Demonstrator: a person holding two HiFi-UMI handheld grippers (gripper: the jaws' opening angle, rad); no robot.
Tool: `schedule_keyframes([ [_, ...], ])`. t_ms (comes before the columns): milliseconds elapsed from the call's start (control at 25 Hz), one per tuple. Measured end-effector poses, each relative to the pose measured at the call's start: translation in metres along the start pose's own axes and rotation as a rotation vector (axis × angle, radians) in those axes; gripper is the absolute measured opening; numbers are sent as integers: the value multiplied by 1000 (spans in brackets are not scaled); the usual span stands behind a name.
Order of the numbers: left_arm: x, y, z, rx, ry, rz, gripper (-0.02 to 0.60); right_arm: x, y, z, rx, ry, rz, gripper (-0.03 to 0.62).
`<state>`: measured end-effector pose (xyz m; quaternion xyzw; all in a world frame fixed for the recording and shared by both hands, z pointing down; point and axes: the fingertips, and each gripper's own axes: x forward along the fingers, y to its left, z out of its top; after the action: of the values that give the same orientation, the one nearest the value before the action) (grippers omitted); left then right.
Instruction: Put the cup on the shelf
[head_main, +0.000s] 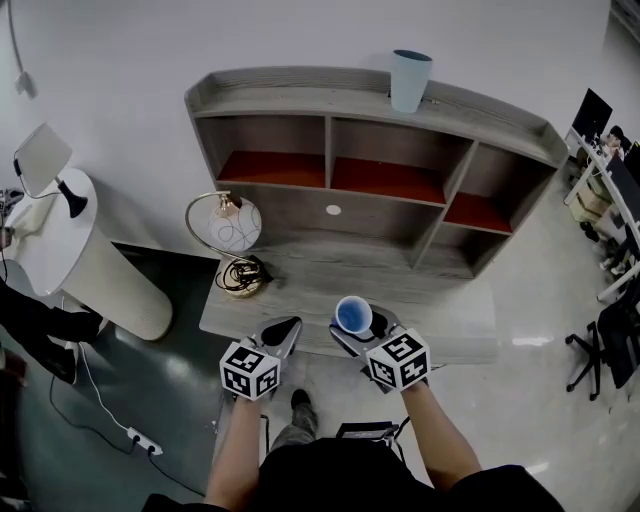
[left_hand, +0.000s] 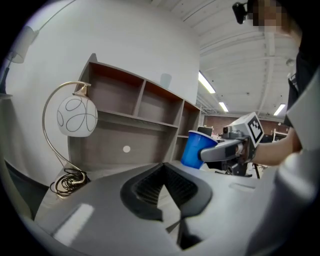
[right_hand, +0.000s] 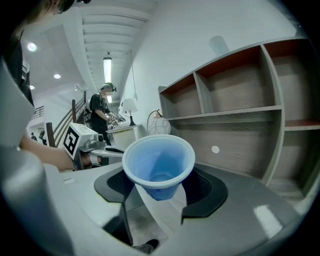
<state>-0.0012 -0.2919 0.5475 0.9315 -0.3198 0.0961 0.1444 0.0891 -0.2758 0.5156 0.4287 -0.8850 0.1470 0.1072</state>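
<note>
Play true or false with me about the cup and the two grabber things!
The right gripper holds the blue cup. True.
The left gripper holds a cup too. False: its jaws are together, nothing between them.
The blue cup is on the shelf. False: it is in the gripper, above the desk.
A lamp with a round shade stands on the desk. True.
The shelf's top is bare. False: a pale cup stands there.

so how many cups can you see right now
2. A blue cup is held in the right gripper; a pale cup stands on top of the shelf, right of its middle. None shows in the compartments.
</note>
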Motion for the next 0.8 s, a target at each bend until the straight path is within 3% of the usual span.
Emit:
schedule_keyframes([
  [480, 45, 86, 43, 26, 4, -51, 0, 79, -35, 41, 19, -6, -64, 293],
  [800, 66, 121, 58, 37, 2, -92, 0, 119, -45, 56, 29, -6, -88, 293],
])
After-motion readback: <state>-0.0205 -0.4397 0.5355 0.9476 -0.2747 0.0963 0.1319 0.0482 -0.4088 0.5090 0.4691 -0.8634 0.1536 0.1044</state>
